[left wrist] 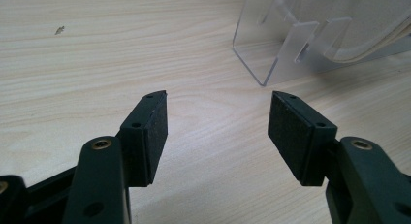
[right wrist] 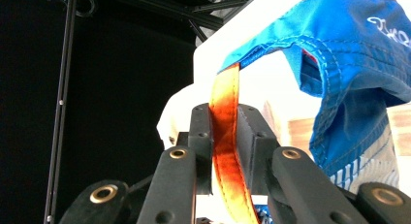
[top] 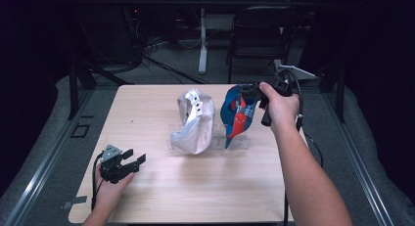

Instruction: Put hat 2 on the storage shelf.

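A: Where is your right gripper [top: 249,90], and how do its jaws stand?

B: You hold it raised over the far right part of the desk [top: 161,196], at the top of the blue cap [top: 238,113]. In the right gripper view its jaws are pressed together on the orange strap [right wrist: 226,132] of that cap, the strap running up from between them to the blue cloth [right wrist: 349,54]. Your right hand [top: 280,104] wraps the handle just right of the cap.

A: And the cap itself?

B: It hangs below the gripper, blue with a red panel, its lower end reaching the clear stand [top: 237,140] at the desk's middle right. Whether it rests on the stand or merely touches it cannot be told.

A: What lies beside the blue cap?

B: Just to its left sits a white cap [top: 194,121], upright on the same clear stand, close to the blue one but apart from it.

A: And your left gripper [top: 133,161]?

B: You rest it low at the near left of the desk, well apart from the blue cap and toward you from the white one. Its jaws are spread wide with nothing between them; the left gripper view shows bare wood between the pads [left wrist: 157,132] and a corner of the clear stand [left wrist: 271,49] beyond.
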